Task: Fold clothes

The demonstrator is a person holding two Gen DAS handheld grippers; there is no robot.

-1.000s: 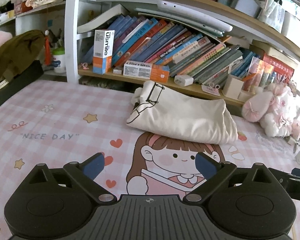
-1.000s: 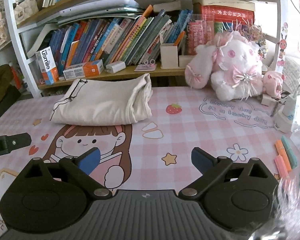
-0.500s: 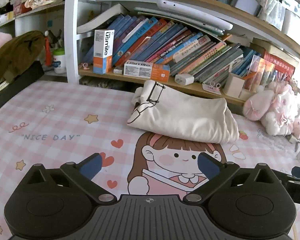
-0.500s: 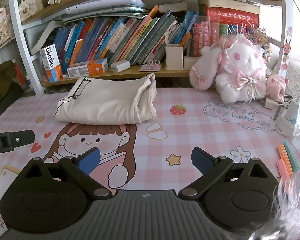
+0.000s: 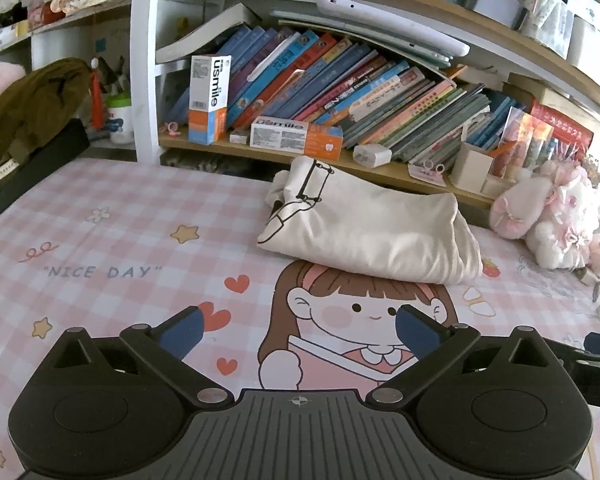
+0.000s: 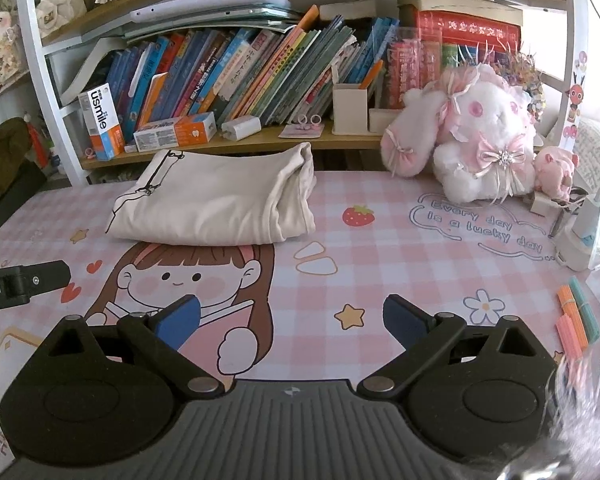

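A cream garment [image 5: 364, 228] lies folded into a compact bundle on the pink checked mat, near the bookshelf; it also shows in the right wrist view [image 6: 216, 204]. My left gripper [image 5: 298, 332] is open and empty, held over the cartoon girl print well short of the bundle. My right gripper [image 6: 292, 320] is open and empty, also short of the bundle and a little to its right. The left gripper's body [image 6: 20, 284] shows at the left edge of the right wrist view.
A low shelf [image 6: 240, 142] with leaning books and boxes runs behind the mat. Pink plush toys [image 6: 472, 144] sit at the back right. A white charger [image 6: 580, 236] and coloured sticks [image 6: 576, 320] lie at the right. A dark bag [image 5: 28, 108] is at the left.
Both grippers have drawn slightly back and shifted, so the folded garment sits a little farther off in each view. The garment itself has not moved. Both stay open.
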